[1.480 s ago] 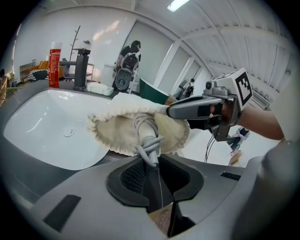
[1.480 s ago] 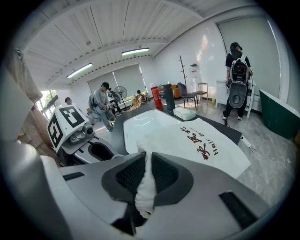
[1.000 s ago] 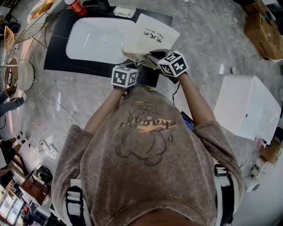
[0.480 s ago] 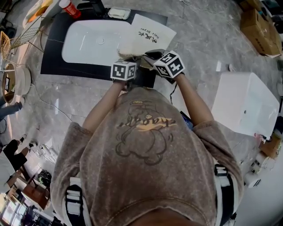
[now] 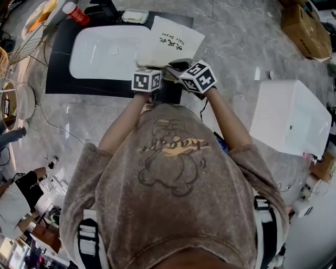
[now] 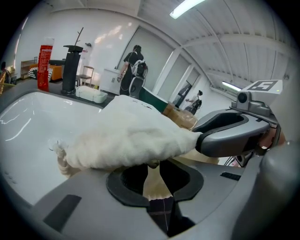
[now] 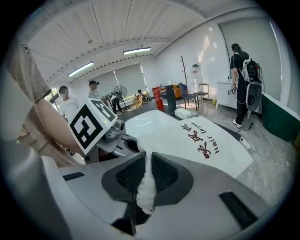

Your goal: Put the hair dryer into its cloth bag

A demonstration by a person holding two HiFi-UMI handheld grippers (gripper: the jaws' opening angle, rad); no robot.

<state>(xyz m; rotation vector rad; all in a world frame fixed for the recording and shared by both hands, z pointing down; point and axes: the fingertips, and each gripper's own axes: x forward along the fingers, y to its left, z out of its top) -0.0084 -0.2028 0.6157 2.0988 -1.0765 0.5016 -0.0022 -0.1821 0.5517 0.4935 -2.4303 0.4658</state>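
From the head view, the bag (image 5: 169,43) lies flat, with its printed side up, over the right end of a white basin (image 5: 100,52) set in a black counter (image 5: 58,79). Its near edge is bunched just ahead of the two marker cubes. The left gripper (image 5: 149,76) and right gripper (image 5: 192,74) sit close together at that edge, in front of the person's chest. The hair dryer cannot be made out here. A red bottle (image 5: 76,13) stands at the far end of the counter. In the left gripper view, the jaws are nearly together and nip a cream strip of the bag's edge. The gathered cloth bulges just beyond them, and the right gripper's grey body touches that cloth at the right. In the right gripper view, the jaws are pressed on a white fold of the bag's rim. The rest of the bag spreads out beyond them, and the left gripper's cube is close at the left.
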